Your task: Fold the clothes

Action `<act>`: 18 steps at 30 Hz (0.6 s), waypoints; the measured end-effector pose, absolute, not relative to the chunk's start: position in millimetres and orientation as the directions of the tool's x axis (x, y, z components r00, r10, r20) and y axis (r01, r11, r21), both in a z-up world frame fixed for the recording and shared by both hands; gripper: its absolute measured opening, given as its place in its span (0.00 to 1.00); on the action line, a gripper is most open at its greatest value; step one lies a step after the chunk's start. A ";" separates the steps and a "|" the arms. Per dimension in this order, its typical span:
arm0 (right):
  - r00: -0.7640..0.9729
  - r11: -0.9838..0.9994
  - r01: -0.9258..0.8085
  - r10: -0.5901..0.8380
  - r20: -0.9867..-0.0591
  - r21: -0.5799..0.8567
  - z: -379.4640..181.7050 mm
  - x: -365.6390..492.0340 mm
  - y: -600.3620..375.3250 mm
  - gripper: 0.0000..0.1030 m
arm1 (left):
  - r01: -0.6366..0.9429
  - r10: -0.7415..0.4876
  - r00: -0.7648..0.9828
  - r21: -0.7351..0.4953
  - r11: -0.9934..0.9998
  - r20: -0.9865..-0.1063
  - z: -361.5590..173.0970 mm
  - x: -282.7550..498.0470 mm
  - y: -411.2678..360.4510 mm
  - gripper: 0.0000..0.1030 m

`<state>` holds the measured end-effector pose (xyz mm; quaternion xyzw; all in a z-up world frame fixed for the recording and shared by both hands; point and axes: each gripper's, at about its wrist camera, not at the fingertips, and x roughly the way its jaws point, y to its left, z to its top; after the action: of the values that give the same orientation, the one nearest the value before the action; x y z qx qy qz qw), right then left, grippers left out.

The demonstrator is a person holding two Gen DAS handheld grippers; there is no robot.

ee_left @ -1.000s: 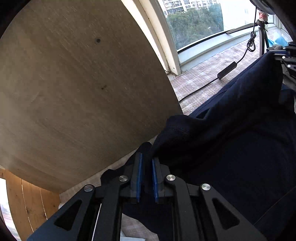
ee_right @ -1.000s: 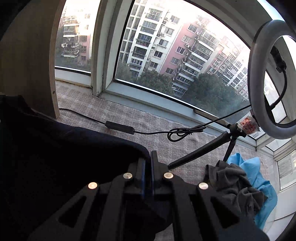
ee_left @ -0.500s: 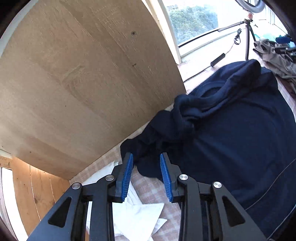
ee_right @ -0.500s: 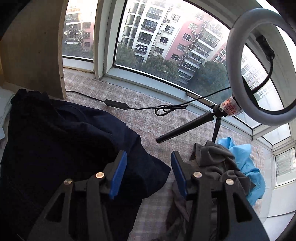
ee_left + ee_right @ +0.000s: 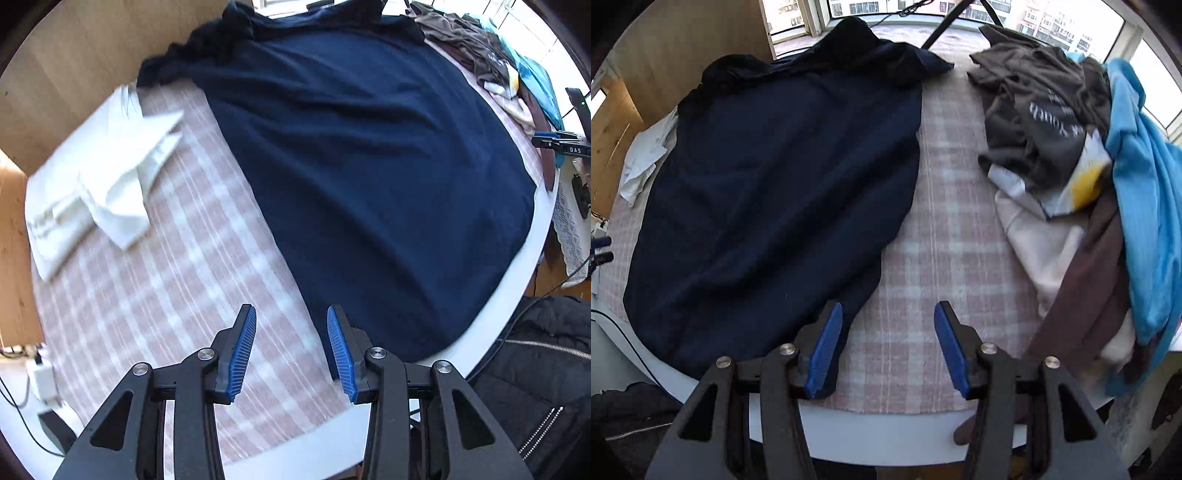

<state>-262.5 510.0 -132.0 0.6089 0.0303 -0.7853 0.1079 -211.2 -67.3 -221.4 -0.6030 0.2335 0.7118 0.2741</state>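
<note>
Both the left gripper [image 5: 291,345] and right gripper [image 5: 885,341] hang released; a navy garment [image 5: 775,177] lies flat ahead on the checked tablecloth [image 5: 934,236].

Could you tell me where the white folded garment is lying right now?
In the left wrist view, the white garment lies at the far left of the checked cloth, against the wooden panel, left of the navy garment.

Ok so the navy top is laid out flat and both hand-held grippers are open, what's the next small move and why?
Probably lower the left hand-held gripper onto the near left edge of the navy top to start a fold. The top lies spread flat on the checked cloth, and that edge sits just ahead of the open jaws.
</note>
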 end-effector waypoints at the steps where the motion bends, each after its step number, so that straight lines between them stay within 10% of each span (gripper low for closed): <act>1: -0.226 -0.975 0.199 -0.145 -0.963 0.100 -137.3 -254.0 512.9 0.50 | -0.665 0.110 -0.108 -0.011 -0.746 -0.988 -225.6 -200.5 -73.5 0.37; 18: -0.160 -0.914 0.361 -0.254 -0.954 0.183 -172.5 -228.9 490.4 0.50 | -0.637 0.132 -0.092 -0.044 -0.770 -0.987 -234.2 -159.0 -55.9 0.43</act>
<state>-228.9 490.4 -172.5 0.6156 0.0434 -0.7604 0.2022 -159.0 -55.9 -234.2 -0.6169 0.2045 0.7101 0.2707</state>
